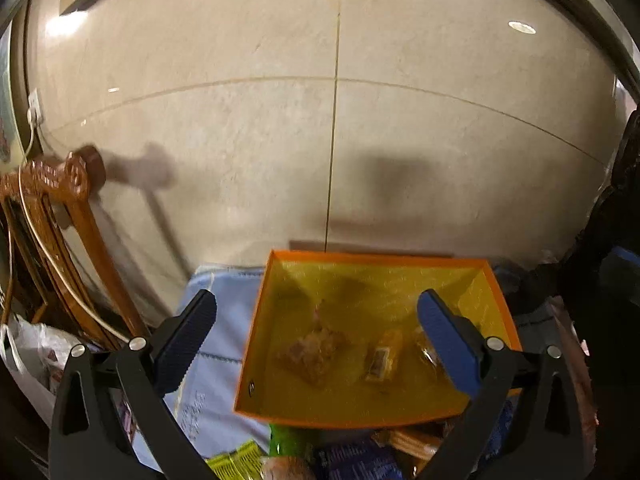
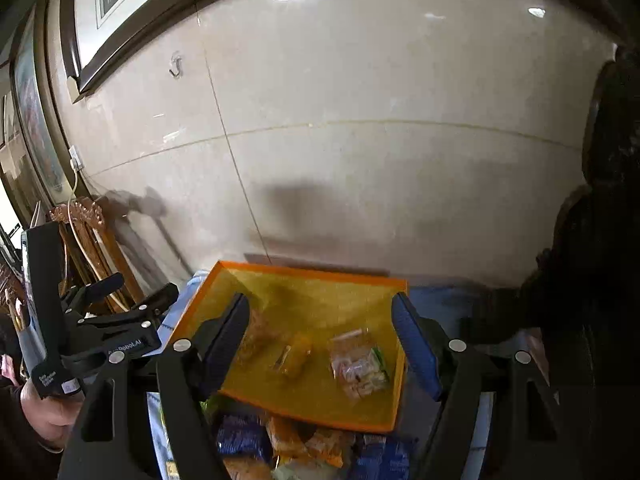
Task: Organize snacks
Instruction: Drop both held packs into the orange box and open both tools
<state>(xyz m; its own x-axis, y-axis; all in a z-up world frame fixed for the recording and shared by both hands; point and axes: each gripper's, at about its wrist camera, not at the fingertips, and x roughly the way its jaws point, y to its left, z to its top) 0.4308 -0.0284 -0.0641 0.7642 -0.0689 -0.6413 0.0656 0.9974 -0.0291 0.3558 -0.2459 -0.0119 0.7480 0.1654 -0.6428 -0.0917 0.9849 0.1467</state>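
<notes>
Left gripper [image 1: 318, 338] and right gripper [image 2: 322, 342] jaws open, empty, above orange tray [image 1: 256, 320]; loose snack packets [image 2: 280, 444] heaped near side.

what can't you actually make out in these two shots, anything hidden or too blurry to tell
- Snack pile in front of the orange tray: cut off by the bottom edge in both wrist views, labels blurred.
- Packets in the tray: motion blur and glare, contents unreadable.
- Tray's near right corner, left wrist view: covered by the left gripper, fingers spread wide.
- Dark shape at right: too dark to identify.
- Right gripper: empty, open.
</notes>
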